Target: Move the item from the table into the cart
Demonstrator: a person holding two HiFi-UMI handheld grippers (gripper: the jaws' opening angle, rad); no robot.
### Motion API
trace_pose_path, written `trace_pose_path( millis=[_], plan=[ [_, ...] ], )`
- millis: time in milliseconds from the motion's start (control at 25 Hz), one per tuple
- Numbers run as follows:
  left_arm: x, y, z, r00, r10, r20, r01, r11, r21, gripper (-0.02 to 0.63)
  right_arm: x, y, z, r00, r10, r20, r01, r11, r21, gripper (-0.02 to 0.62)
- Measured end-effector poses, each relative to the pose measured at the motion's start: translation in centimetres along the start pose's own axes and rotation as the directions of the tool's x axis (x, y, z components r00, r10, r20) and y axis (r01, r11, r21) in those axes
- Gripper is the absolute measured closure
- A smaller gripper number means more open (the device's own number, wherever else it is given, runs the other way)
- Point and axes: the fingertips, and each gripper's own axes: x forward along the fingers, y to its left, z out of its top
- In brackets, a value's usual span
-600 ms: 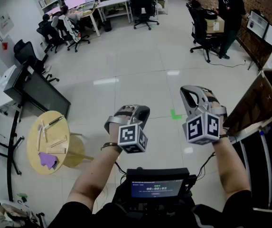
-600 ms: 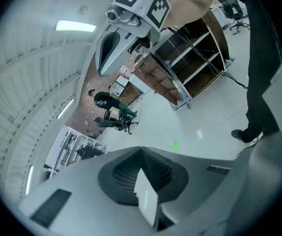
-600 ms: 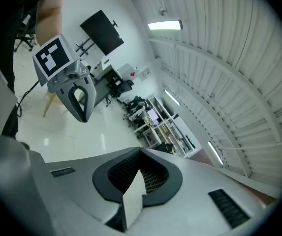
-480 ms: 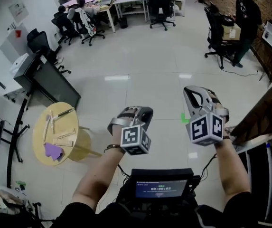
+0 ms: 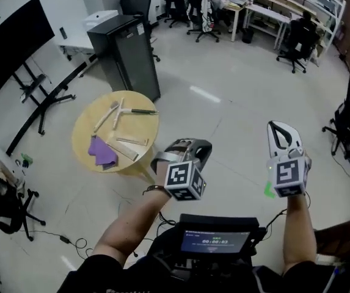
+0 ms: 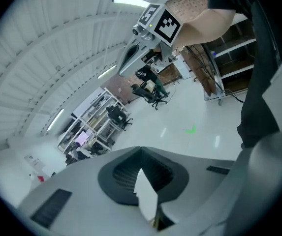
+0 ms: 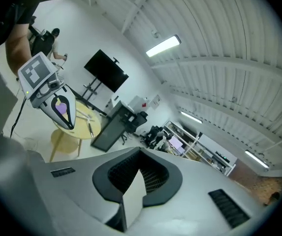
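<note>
Holds left gripper [image 5: 190, 150] and right gripper [image 5: 282, 133] over floor [image 5: 223, 108], jaws together on nothing, well apart from table [image 5: 84, 134] carrying purple cloth [image 5: 102, 152] at its near edge beside sticks [image 5: 111, 115], unseen in left gripper view, with cabinet [image 5: 129, 54] behind.

On the round yellow surface [image 5: 83, 136] the thin pale sticks [image 5: 110, 113] lie too small for me to name, and the head view's right edge cuts off a black office chair [image 5: 349, 124] and a dark brown panel [image 5: 346, 240] below it.
</note>
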Motion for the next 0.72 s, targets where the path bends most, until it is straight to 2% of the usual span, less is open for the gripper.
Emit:
trace_pose_path(
  millis=[120, 200, 320, 440, 560, 720],
  plan=[
    [-1.5, 3.9, -7.6, 0.997, 0.029, -0.074, -0.035, 0.996, -0.083, 0.598, 7.2, 3.0, 4.3, 0.996, 0.063, 0.069, -0.065, 0.998, 0.025, 0.588],
    [-1.9, 5.9, -11.3, 0.993, 0.043, -0.113, -0.06, 0.987, -0.15, 0.598, 11.3, 4.1, 6.3, 0.987, 0.111, 0.118, -0.117, 0.992, 0.044, 0.588],
    [-1.9, 9.2, -14.8, 0.978, 0.105, -0.179, -0.15, 0.953, -0.263, 0.598, 16.4, 5.1, 8.3, 0.962, 0.196, 0.191, -0.209, 0.977, 0.047, 0.588],
    [-2.1, 11.8, -17.6, 0.953, 0.158, -0.26, -0.248, 0.899, -0.361, 0.598, 20.7, 5.7, 10.0, 0.918, 0.273, 0.288, -0.302, 0.951, 0.06, 0.588],
    [-3.2, 14.4, -20.0, 0.916, 0.211, -0.34, -0.355, 0.823, -0.444, 0.598, 25.3, 6.4, 12.0, 0.868, 0.335, 0.367, -0.388, 0.918, 0.081, 0.588],
    [-5.6, 17.5, -23.4, 0.852, 0.28, -0.443, -0.487, 0.733, -0.474, 0.598, 30.7, 8.9, 15.1, 0.797, 0.417, 0.437, -0.493, 0.867, 0.073, 0.588]
  ],
)
